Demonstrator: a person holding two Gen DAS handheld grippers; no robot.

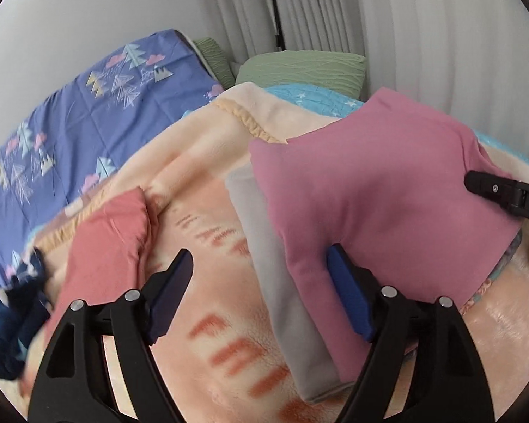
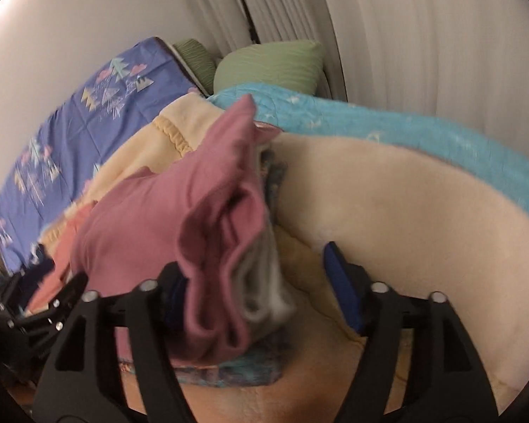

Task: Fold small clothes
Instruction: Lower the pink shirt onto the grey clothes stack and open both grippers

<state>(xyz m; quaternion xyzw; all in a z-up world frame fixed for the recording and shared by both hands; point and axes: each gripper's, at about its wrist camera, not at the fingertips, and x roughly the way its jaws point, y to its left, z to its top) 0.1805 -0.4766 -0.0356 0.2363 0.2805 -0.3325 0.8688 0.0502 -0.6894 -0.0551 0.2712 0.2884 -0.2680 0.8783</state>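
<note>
Folded pink garment (image 1: 381, 190) atop a grey one (image 1: 282, 299) on the peach blanket (image 1: 208, 239); left tool (image 1: 261, 289) and right tool (image 2: 254, 282) both wide, gripping nothing.

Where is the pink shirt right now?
The pink shirt lies on top of a grey folded cloth on the peach blanket, right of centre in the left wrist view.

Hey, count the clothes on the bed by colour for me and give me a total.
Mauve pink: 1, the folded top on the pile
Grey: 1, the folded piece under it
Coral pink: 1, the garment lying apart
Navy print: 1, the garment at the edge
Teal print: 1, the piece at the bottom of the pile
Total: 5
</note>
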